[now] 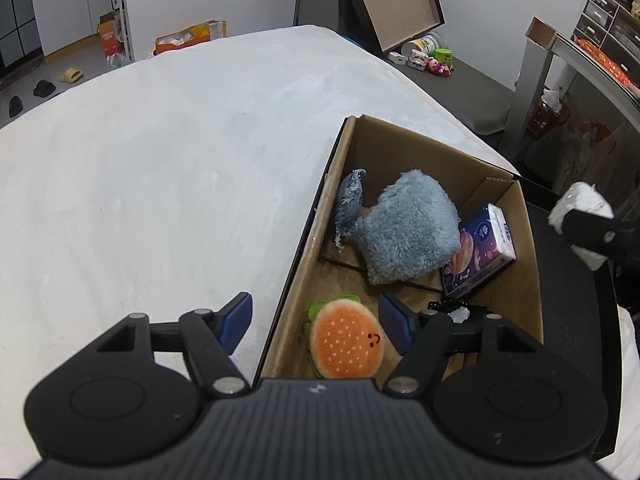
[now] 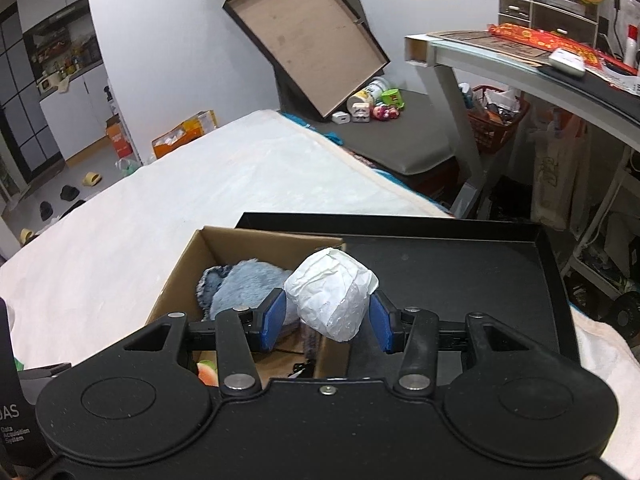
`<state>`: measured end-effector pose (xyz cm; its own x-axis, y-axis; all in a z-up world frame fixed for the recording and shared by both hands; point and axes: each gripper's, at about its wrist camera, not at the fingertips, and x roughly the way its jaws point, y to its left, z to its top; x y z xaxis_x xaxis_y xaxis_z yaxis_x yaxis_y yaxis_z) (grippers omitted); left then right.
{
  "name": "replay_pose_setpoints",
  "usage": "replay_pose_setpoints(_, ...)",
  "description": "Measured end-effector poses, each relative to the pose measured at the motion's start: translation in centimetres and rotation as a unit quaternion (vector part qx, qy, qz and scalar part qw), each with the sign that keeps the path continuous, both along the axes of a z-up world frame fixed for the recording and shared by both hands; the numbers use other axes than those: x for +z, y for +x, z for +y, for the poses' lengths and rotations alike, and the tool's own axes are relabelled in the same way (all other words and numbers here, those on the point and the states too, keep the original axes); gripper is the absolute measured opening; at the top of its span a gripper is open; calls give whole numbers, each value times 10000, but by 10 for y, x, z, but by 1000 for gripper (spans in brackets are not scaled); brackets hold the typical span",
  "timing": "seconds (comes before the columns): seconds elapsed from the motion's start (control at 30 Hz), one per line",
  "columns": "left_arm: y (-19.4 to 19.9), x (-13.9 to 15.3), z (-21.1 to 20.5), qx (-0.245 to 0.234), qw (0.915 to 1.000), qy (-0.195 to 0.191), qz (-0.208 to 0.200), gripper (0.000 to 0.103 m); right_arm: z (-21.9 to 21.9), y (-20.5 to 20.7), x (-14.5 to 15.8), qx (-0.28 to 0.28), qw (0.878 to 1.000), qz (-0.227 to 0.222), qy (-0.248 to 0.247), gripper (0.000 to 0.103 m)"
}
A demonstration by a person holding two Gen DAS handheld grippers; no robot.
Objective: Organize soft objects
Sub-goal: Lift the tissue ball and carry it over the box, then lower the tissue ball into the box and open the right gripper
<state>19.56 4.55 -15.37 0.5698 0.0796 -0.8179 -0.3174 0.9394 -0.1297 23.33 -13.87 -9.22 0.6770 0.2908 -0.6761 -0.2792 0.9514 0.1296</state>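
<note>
Left wrist cam: the left gripper (image 1: 316, 320) hangs open and empty over the near end of the cardboard box (image 1: 304, 240) on the white bed (image 1: 160, 160), with the burger plush (image 1: 346, 338) right below, the fluffy blue plush (image 1: 412, 228) further in and a tissue pack (image 1: 480, 250) at the right wall. Right wrist cam: the right gripper (image 2: 329, 322) is clamped on a white paper wad (image 2: 334, 290), held above the box's right edge beside a black tray (image 2: 460, 264).

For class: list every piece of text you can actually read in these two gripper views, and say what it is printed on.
"Data Acquisition System": white print on the black device at the right wrist view's left edge; the larger letters above it are cut off.
Blue and purple tissue pack in the cardboard box: print too blurred.
Orange cartons on the floor: too small.
</note>
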Motion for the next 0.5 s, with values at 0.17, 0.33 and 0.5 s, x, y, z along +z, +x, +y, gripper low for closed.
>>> replay_pose_setpoints(0.17, -1, -3, 5, 20, 10000, -84, 17, 60, 15, -2, -6, 124, 9999, 91, -71, 45)
replay_pose_setpoints(0.33, -3, -5, 13, 77, 9997, -232, -43, 31, 28, -4, -11, 234, 9995, 188, -68, 46)
replay_pose_setpoints(0.5, -7, -4, 16, 93, 9997, -175, -154, 17, 37, -5, -14, 322, 9991, 279, -52, 46)
